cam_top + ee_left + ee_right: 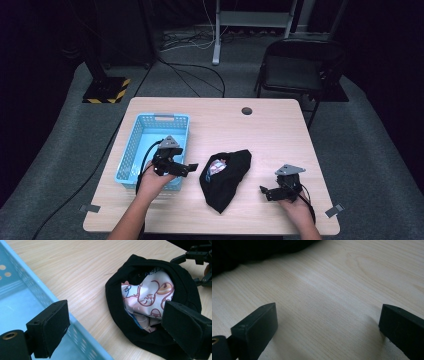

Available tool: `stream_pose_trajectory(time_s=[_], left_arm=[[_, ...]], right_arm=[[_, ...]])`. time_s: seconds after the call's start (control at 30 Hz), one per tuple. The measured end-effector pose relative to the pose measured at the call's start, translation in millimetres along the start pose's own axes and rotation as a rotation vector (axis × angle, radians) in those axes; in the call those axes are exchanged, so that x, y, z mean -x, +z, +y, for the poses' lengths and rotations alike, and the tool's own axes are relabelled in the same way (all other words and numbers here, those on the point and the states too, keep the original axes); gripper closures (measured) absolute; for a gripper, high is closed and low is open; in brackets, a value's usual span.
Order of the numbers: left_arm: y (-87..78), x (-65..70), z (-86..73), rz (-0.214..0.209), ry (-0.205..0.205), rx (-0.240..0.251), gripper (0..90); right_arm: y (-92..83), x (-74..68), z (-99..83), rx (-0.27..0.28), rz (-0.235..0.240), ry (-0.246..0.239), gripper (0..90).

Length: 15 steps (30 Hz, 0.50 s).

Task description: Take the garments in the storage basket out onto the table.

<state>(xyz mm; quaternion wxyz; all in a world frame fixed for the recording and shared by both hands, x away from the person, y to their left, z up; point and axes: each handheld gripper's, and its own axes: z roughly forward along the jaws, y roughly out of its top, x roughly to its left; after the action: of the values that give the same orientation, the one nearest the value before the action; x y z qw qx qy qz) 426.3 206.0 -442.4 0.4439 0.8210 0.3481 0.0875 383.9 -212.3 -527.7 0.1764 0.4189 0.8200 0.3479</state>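
A black cloth bag (227, 182) lies at the middle of the wooden table (270, 135), its mouth open toward the basket. Inside it sits a white packet with pink cartoon print (218, 166). My left gripper (191, 169) hovers over the basket's near right corner, open, pointing at the bag. In the left gripper view the bag (115, 290) and packet (147, 297) lie just beyond my open left gripper (117, 325). My right gripper (264, 192) rests right of the bag, open. Bare wood lies between its jaws (327, 327), with the bag (249, 250) beyond.
A light blue plastic basket (162, 118) stands on the table's left half, and its floor (15, 305) is bare. A round cable hole (246, 110) is near the far edge. A black folding chair (300, 65) stands behind the table.
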Motion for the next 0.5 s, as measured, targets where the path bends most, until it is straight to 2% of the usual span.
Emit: stream_pose_trajectory(time_s=[0.33,0.5], left_arm=[[-4.2,-11.4,-2.9,0.011,-0.031,-0.022,8.1],[-6.7,-14.5,-3.6,0.02,-0.031,-0.029,8.4]], right_arm=[[0.0,0.0,0.0,0.0,0.0,0.0,1.5],[0.0,0.0,0.0,0.0,0.0,0.0,1.5]])
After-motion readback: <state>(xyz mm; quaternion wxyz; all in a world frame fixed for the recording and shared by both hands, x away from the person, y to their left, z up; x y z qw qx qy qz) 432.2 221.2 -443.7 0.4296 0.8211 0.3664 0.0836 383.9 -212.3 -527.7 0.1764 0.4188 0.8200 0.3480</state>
